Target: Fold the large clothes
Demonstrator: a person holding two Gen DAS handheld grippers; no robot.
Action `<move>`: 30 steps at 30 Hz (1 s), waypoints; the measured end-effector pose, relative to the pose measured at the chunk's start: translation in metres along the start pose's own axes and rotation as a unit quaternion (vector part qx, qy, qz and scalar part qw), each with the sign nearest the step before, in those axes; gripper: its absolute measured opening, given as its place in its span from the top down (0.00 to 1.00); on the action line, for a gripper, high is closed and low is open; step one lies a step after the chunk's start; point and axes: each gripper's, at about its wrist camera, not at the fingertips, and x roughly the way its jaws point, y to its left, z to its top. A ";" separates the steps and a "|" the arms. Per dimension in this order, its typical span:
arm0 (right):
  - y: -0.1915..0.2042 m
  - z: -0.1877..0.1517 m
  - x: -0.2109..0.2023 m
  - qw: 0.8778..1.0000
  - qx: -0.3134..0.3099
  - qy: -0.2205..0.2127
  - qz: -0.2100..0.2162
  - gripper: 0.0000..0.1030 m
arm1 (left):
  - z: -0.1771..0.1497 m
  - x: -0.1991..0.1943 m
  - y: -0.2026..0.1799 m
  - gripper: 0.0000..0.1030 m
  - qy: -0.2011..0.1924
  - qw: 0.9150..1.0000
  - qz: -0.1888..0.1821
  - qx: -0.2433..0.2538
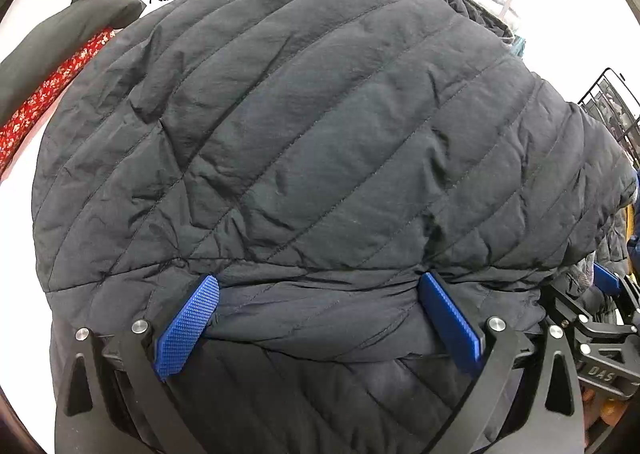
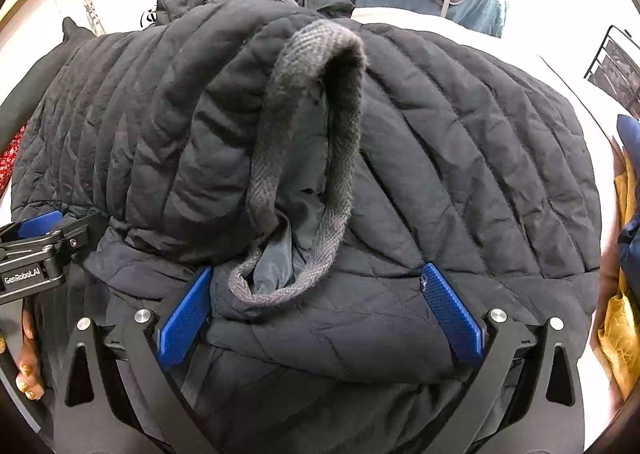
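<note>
— While both grippers, left [image 1: 318,318] and right [image 2: 316,314], stand wide with the near fold between their fingers, the coat [image 1: 304,141] fills mid-frame.
— Looks puffy, soft, probably slippery. I'd pinch that thick hem, not the loose cuff [image 2: 312,157].

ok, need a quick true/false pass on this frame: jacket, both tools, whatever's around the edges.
1. The dark quilted jacket lies between the open fingers of the left tool. True.
2. The right tool is shut on a red sock. False: it is open, with jacket fabric and a grey knit cuff between its fingers.
3. A red floral cloth lies left of the jacket. True.
4. The jacket is bright yellow. False: it is dark; only a yellow cloth sits at the right edge.
5. A black wire rack stands at the right. True.
</note>
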 end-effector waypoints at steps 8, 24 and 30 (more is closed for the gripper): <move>-0.012 -0.033 -0.062 0.998 -0.017 -0.043 0.037 0.04 | -0.035 -0.053 0.012 0.06 -0.016 0.997 -0.059 -0.039; -0.114 -0.160 -0.116 0.997 0.065 -0.040 -0.001 0.04 | -0.165 -0.142 0.102 0.06 -0.056 0.997 0.011 -0.048; -0.137 -0.193 -0.119 0.993 0.112 -0.019 0.021 0.04 | -0.192 -0.143 0.131 0.06 -0.040 0.997 0.009 -0.064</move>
